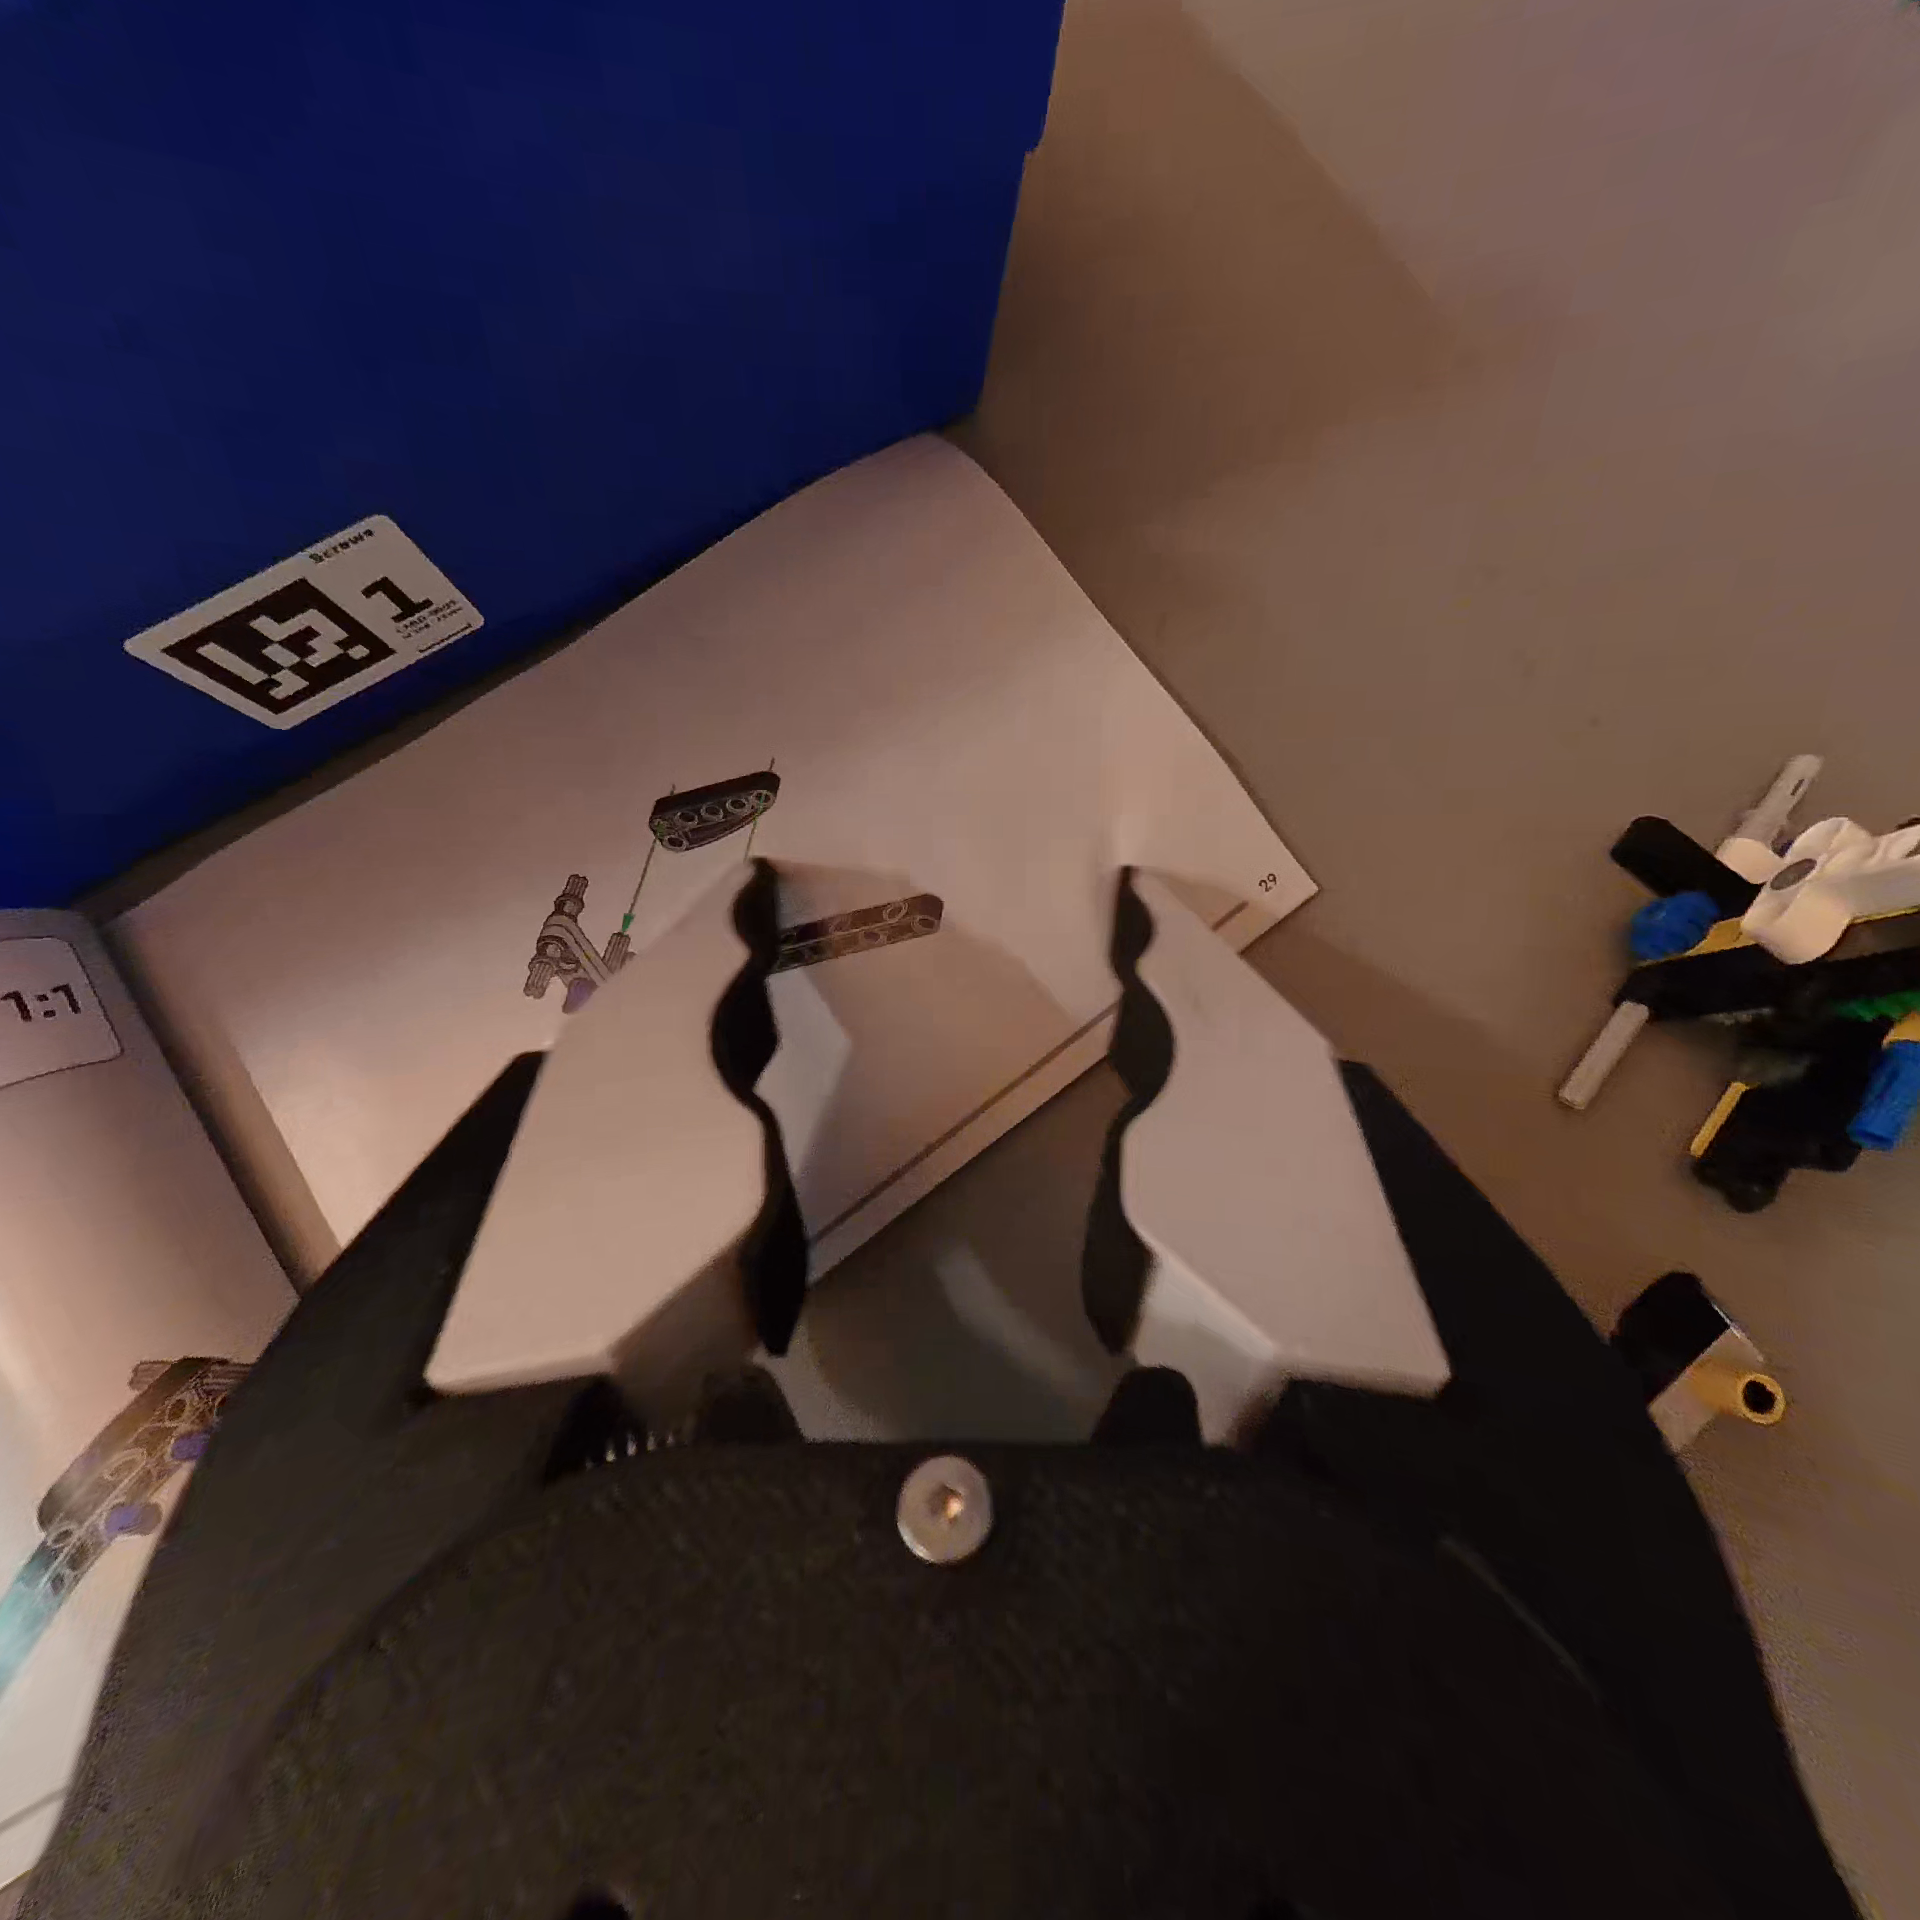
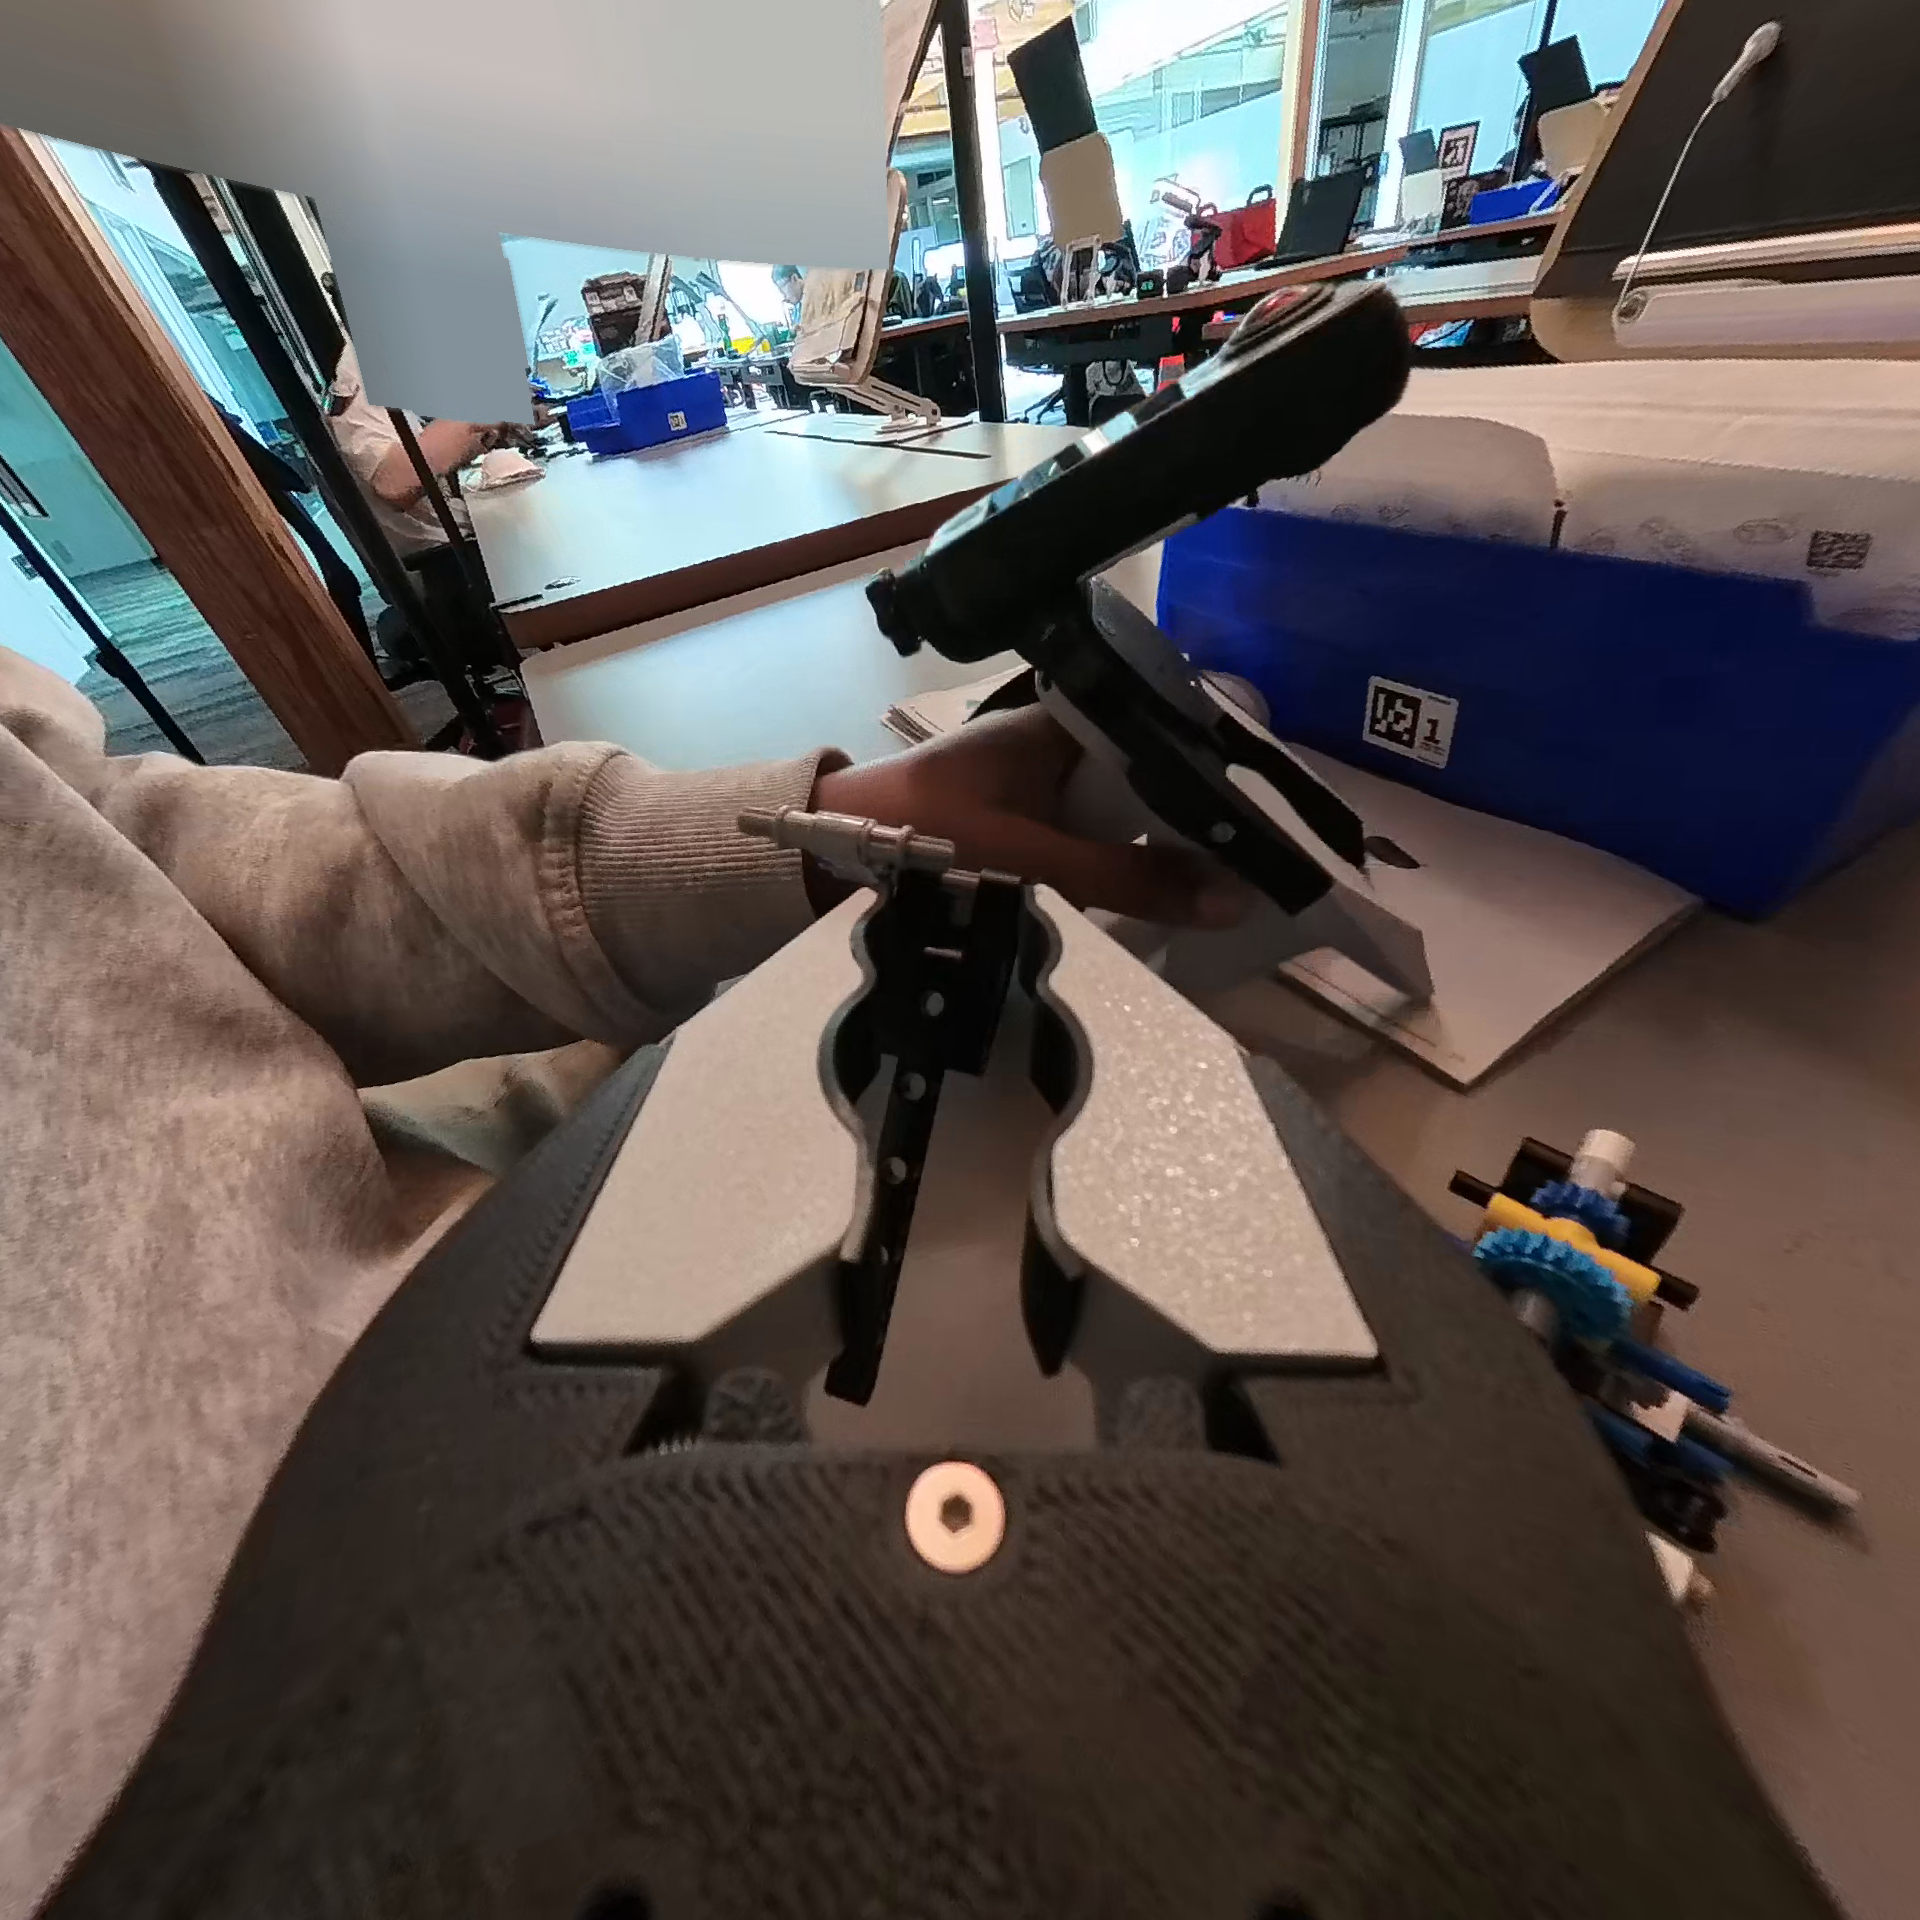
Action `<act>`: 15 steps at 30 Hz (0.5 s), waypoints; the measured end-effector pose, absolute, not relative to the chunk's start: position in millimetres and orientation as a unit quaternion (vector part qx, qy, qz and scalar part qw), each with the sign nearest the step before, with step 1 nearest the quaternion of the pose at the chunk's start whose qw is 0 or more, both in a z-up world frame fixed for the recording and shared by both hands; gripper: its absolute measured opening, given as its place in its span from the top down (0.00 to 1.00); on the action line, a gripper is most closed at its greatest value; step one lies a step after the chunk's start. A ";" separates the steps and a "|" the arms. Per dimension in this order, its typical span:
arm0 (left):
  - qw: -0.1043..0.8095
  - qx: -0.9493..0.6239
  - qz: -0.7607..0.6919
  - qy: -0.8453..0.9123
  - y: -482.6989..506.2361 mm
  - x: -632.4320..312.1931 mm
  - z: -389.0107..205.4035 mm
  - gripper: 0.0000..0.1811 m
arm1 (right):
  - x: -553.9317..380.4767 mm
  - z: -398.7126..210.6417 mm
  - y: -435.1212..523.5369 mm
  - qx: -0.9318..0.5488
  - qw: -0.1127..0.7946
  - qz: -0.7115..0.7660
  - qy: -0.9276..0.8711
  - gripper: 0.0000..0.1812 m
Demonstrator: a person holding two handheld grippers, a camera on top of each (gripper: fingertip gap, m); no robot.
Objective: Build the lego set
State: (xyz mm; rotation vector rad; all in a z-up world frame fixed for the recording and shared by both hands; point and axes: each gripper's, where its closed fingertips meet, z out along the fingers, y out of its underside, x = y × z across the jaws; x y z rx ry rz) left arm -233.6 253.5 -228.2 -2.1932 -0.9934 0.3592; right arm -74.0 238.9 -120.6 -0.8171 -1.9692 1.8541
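Note:
My right gripper (image 2: 940,914) is shut on a black Lego beam piece (image 2: 925,1039) with a grey axle pin (image 2: 847,836) sticking out at its top, and holds it above the table. My left gripper (image 1: 940,873) is open and empty, hovering over the open instruction booklet (image 1: 935,644). It also shows in the right wrist view (image 2: 1351,894), held by a hand over the booklet (image 2: 1507,935). A dark beam shape (image 1: 862,930) lies on the page between the fingertips; I cannot tell whether it is printed or real. A partly built Lego assembly (image 1: 1787,997) with blue gears (image 2: 1558,1278) lies on the table to the right.
A blue bin (image 1: 468,260) with a tag sticker stands behind the booklet and shows in the right wrist view too (image 2: 1558,675). A small black, grey and yellow piece (image 1: 1704,1361) lies near the assembly. A grey sleeve (image 2: 312,935) fills the left side. The left gripper's tips are roughly 20 cm from the right gripper's.

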 end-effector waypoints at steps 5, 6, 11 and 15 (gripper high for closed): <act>0.353 -0.846 0.128 -0.379 254.7 -232.0 -227.4 0.90 | -74.0 -120.5 239.5 -0.287 0.152 0.651 -0.686 0.88; 0.355 -0.848 0.122 -0.374 256.3 -230.4 -227.9 0.95 | -74.0 -120.3 239.5 -0.287 0.152 0.652 -0.685 0.88; 0.346 -0.855 0.105 -0.372 255.7 -231.6 -228.4 1.00 | -73.1 -120.2 238.8 -0.286 0.151 0.651 -0.686 0.88; 0.344 -0.844 0.131 -0.390 246.2 -238.2 -223.8 1.00 | -72.7 -119.6 238.9 -0.285 0.153 0.651 -0.687 0.88</act>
